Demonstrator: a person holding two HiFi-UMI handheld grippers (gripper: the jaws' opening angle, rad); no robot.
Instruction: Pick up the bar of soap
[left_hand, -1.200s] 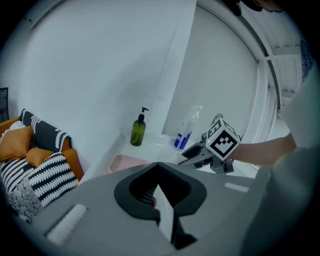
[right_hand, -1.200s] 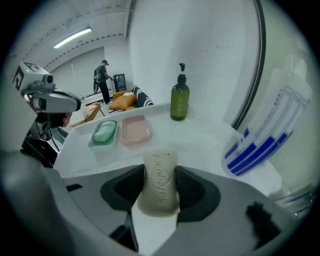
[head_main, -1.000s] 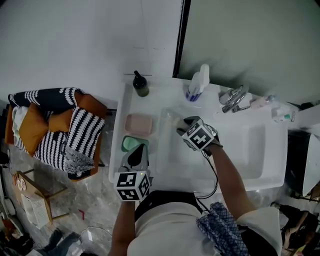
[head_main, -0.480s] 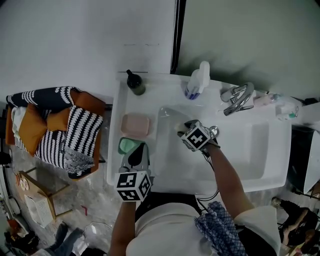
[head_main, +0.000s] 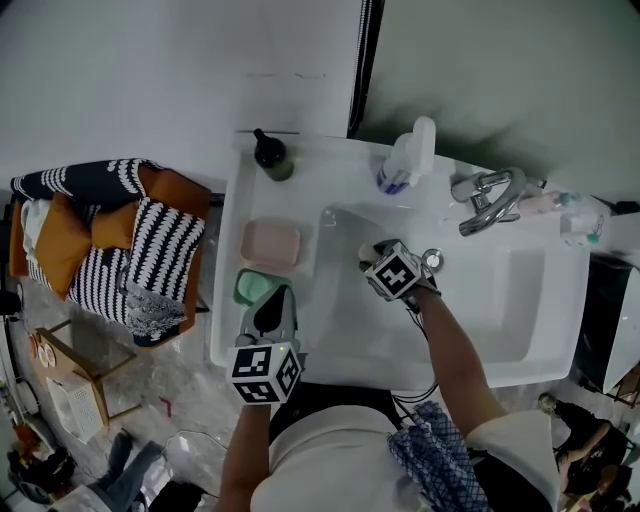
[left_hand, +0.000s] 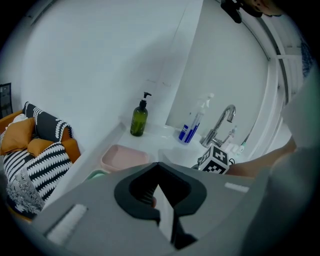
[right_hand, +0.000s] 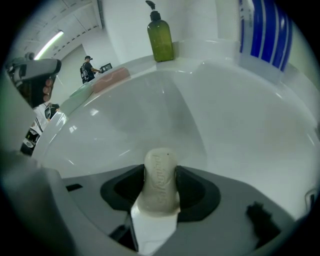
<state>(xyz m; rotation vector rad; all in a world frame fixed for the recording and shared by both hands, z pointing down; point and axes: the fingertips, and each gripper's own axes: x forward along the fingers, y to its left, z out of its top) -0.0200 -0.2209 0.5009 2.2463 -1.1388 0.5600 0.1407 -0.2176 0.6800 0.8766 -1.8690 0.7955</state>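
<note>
A pale cream bar of soap (right_hand: 160, 186) stands on edge between the jaws of my right gripper (right_hand: 160, 167), which is shut on it. In the head view that gripper (head_main: 374, 254) hangs over the left part of the white sink basin (head_main: 480, 300), the soap (head_main: 367, 251) just showing at its tip. My left gripper (head_main: 274, 298) sits at the counter's front left, over the green dish (head_main: 252, 286). Its jaws meet with nothing between them in the left gripper view (left_hand: 159, 172).
A pink soap dish (head_main: 271, 243) lies on the counter left of the basin. A dark green pump bottle (head_main: 270, 155) and a white spray bottle (head_main: 408, 155) stand at the back. The chrome faucet (head_main: 490, 195) is at the back right. Striped cushions (head_main: 150, 260) lie beyond the counter's left edge.
The right gripper stays shut on the soap and sits a little lower in the basin. The left gripper has hardly moved.
</note>
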